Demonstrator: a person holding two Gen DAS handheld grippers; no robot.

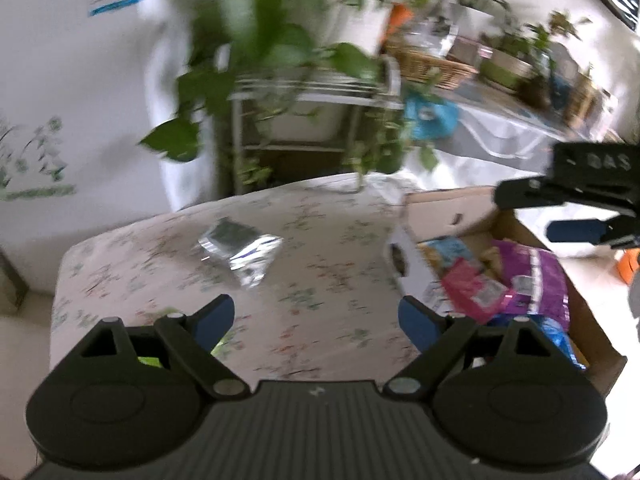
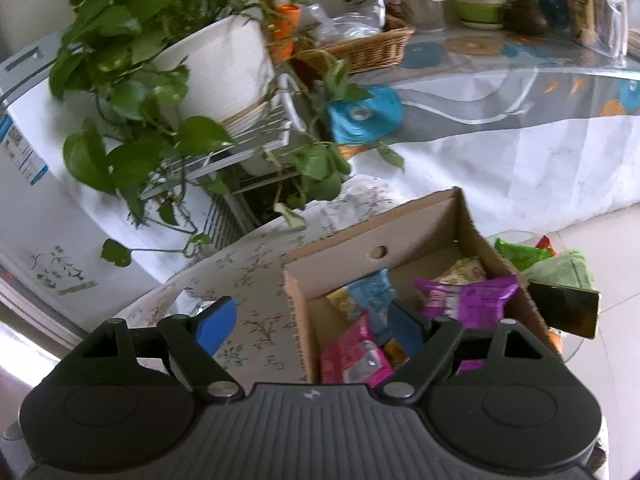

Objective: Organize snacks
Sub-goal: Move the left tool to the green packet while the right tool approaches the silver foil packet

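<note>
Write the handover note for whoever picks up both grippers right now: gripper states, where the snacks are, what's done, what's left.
Left gripper: open, nothing between the pads, over the floral-covered table.
Right gripper: open, empty, above the near edge of the cardboard box.
Snacks: purple bag, pink packet and blue packet lie in the box. One silver foil packet lies alone on the table, left of the box.
Done: several snacks boxed.
Left: the silver packet, probably a left-gripper pick. Green packets sit beyond the box's right wall; check whether they belong in too.
</note>
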